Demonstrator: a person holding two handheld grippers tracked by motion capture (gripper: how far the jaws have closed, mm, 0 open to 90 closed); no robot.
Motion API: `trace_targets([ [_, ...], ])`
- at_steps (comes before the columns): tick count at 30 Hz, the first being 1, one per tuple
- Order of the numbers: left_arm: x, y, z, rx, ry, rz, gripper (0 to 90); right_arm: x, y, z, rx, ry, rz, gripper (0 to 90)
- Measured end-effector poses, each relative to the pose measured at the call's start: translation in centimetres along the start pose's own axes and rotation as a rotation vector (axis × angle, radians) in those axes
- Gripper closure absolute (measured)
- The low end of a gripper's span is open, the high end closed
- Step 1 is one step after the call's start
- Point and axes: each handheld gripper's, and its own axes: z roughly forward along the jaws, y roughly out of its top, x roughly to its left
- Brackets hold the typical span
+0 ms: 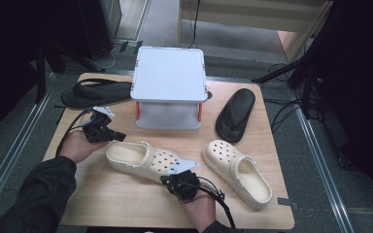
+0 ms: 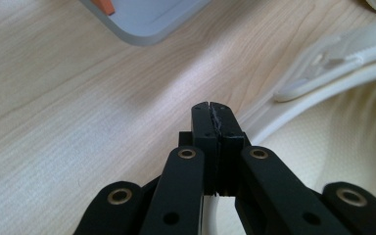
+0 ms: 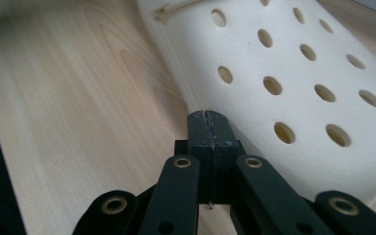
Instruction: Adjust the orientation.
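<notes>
The cream clog [image 1: 143, 160] lying on the wooden surface [image 1: 126, 199] between both closed, empty hand-held grippers, left [image 1: 119, 136] and right [image 1: 175, 182], looks light, springy foam, best taken by its heel strap [image 2: 323, 68] or thin rim.

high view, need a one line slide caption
Two shut grippers, left and right, flank a cream clog on a wooden table.
</notes>
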Motion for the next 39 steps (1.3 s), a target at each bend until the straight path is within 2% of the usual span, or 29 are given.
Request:
trace_targets([
  [7, -0.8, -1.0, -0.4, -0.001, -0.009, -0.007, 90.0, -1.7, 0.3, -0.1, -0.013, -0.022, 0.042, 90.0],
  [12, -1.5, -1.6, -0.5, 0.000, -0.021, -0.011, 90.0, -2.7, 0.4, -0.1, -0.019, -0.041, 0.054, 90.0],
  [15, -2.0, -2.0, -0.6, 0.006, -0.031, -0.005, 90.0, -3.3, 0.6, 0.1, -0.026, -0.037, 0.076, 90.0],
  [20, -3.1, -2.7, -0.7, 0.016, -0.047, 0.006, 90.0, -3.7, 0.9, 0.4, -0.027, -0.036, 0.093, 90.0],
  [24, -3.8, -3.4, -0.7, 0.010, -0.086, -0.001, 90.0, -4.0, 1.1, 0.3, -0.031, -0.036, 0.099, 90.0],
  [35, -5.8, -4.0, -0.7, 0.013, -0.137, 0.014, 90.0, -4.8, 1.6, 0.3, -0.042, -0.026, 0.105, 90.0],
  [39, -6.7, -4.1, -0.5, 0.015, -0.143, 0.024, 90.0, -4.9, 1.8, 0.4, -0.041, -0.018, 0.103, 90.0],
])
